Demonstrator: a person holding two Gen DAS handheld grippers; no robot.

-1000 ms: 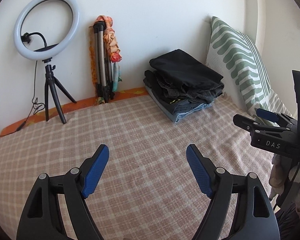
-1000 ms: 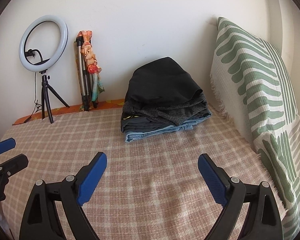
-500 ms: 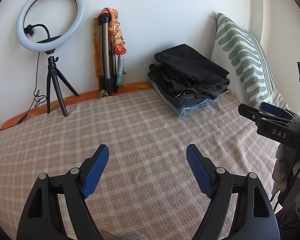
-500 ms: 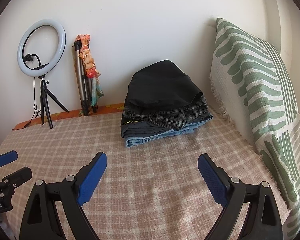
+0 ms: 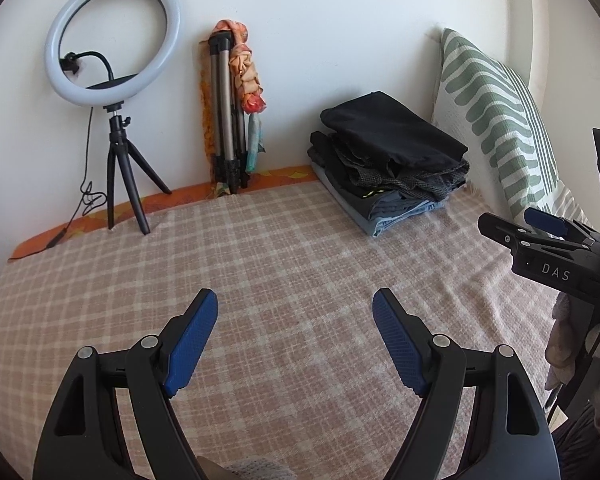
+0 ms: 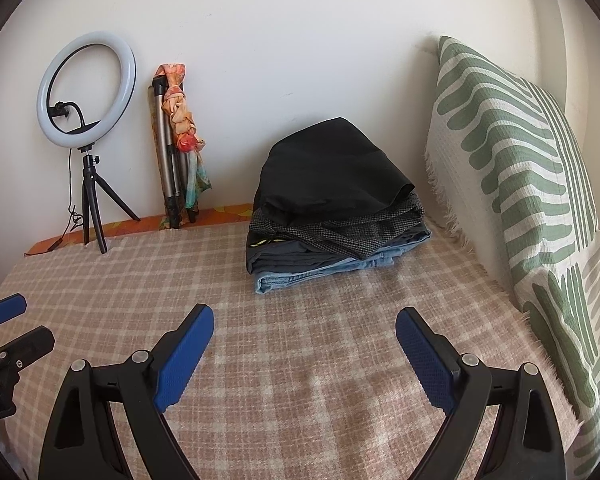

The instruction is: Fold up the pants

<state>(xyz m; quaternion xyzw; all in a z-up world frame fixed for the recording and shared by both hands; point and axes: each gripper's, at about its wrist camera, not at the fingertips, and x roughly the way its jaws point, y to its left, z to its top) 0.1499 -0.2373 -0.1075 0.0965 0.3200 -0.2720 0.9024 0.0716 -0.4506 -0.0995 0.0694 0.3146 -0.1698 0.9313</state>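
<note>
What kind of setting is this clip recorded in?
Most likely a bedroom at home, set up for filming: a bed under a checked blanket, a green-patterned pillow against the wall, a stack of folded pants, and a ring light on a tripod.

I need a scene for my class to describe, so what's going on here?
A person holds two grippers over a checked blanket. The left gripper and right gripper are both open and hold nothing. A stack of folded pants sits by the wall beside a green-striped pillow. A ring light and a folded tripod stand against the wall. No unfolded pants are in view.
</note>
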